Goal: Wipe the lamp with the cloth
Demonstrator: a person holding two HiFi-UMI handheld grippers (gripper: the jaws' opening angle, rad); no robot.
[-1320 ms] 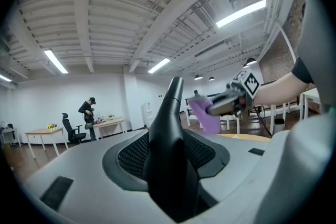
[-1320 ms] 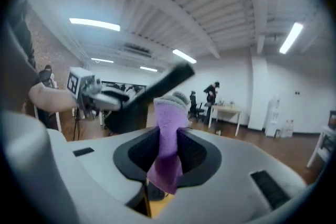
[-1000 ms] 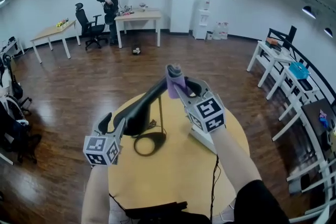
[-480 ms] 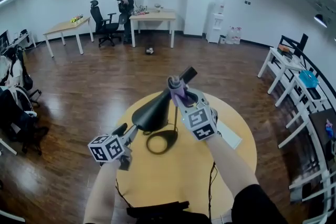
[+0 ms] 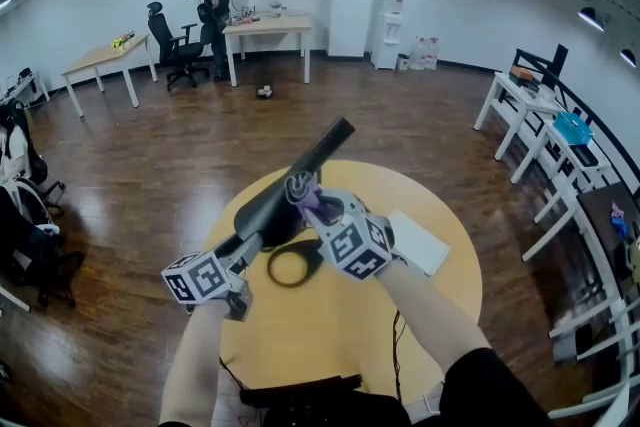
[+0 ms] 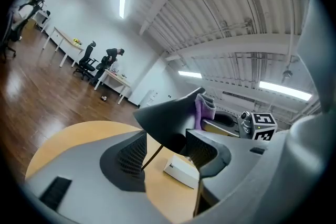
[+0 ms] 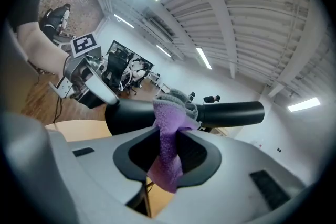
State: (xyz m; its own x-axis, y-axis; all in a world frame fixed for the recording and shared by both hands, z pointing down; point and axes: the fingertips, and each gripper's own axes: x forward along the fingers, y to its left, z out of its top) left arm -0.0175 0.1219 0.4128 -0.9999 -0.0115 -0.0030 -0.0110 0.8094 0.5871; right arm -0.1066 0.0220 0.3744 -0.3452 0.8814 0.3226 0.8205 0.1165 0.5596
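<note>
Fingers of right gripper (image 7: 170, 136) clench cloth (image 7: 169, 157) against lamp (image 5: 262, 210); left gripper's (image 6: 165, 140), just opened, straddle its shade.

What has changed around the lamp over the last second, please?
The right gripper has slid the cloth down the lamp toward its shade. The left gripper has just been opening its jaws around the shade. The cloth stays clamped; the lamp stays on the table.

**Matt black meets purple fuzz**

The lamp (image 5: 266, 212) is smooth matt black. The purple cloth (image 7: 167, 155) looks soft and fuzzy. The worktop (image 5: 330, 335) is pale, smooth wood; the floor (image 5: 150, 165) dark, glossy boards. The left tool (image 6: 165, 150) is matt grey plastic with ribbed pads (image 6: 134, 153).
</note>
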